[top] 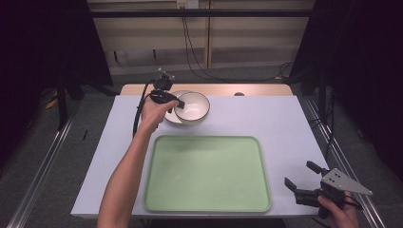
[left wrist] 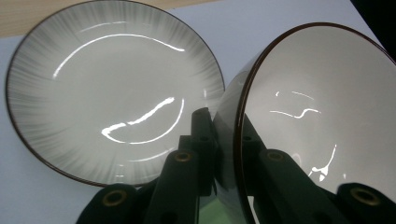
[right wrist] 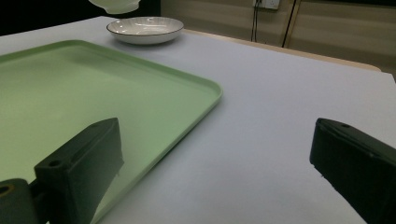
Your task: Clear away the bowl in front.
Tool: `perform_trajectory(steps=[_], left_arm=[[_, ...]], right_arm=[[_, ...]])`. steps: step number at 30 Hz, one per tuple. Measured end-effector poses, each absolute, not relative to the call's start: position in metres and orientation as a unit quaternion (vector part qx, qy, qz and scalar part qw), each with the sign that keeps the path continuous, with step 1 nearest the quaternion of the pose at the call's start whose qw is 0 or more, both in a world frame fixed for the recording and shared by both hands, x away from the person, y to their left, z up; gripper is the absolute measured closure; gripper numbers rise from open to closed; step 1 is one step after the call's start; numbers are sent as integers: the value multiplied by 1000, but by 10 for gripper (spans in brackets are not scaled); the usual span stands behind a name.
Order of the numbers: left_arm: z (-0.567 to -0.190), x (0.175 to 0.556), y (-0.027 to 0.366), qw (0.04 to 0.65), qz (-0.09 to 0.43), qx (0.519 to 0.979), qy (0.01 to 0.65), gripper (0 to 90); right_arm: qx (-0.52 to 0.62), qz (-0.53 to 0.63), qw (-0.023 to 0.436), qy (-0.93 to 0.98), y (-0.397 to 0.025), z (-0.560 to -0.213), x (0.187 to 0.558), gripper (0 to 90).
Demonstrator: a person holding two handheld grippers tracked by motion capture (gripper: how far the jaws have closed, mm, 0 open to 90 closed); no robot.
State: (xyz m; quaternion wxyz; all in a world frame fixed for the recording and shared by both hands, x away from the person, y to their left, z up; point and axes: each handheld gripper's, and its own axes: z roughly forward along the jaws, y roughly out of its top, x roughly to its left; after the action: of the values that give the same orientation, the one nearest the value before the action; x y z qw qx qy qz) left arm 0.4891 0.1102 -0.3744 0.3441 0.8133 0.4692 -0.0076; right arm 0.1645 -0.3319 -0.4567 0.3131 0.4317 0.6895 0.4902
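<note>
Right gripper [top: 300, 179] is idling wide open by the empty green tray [top: 207, 173] — left gripper [top: 177, 105] is clamping the lifted bowl's [top: 192, 108] rim beside the plate [left wrist: 93, 88] — nothing trayed yet.

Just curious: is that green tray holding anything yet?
Empty. The green tray shows bare surface edge to edge in the high view; the bowl sits beyond it.

Left hand-held gripper [top: 177, 105] reached far forward, jaws clamped, right hand-held gripper [top: 304, 179] low, jaws apart

High view overlooks the table [top: 266, 118]; claw cameras sit low, sharing the plate [left wrist: 93, 84].
</note>
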Motion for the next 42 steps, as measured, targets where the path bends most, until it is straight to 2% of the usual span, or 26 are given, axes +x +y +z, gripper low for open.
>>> perform_trajectory(steps=[21,42], left_arm=[[-376,465,66,331,-37,848,413,827],[-374,453,28,340,-64,852,392,826]], right_arm=[[426,499,311,687,-331,-458,165,18],[424,505,310,685,-330,-457,164,17]])
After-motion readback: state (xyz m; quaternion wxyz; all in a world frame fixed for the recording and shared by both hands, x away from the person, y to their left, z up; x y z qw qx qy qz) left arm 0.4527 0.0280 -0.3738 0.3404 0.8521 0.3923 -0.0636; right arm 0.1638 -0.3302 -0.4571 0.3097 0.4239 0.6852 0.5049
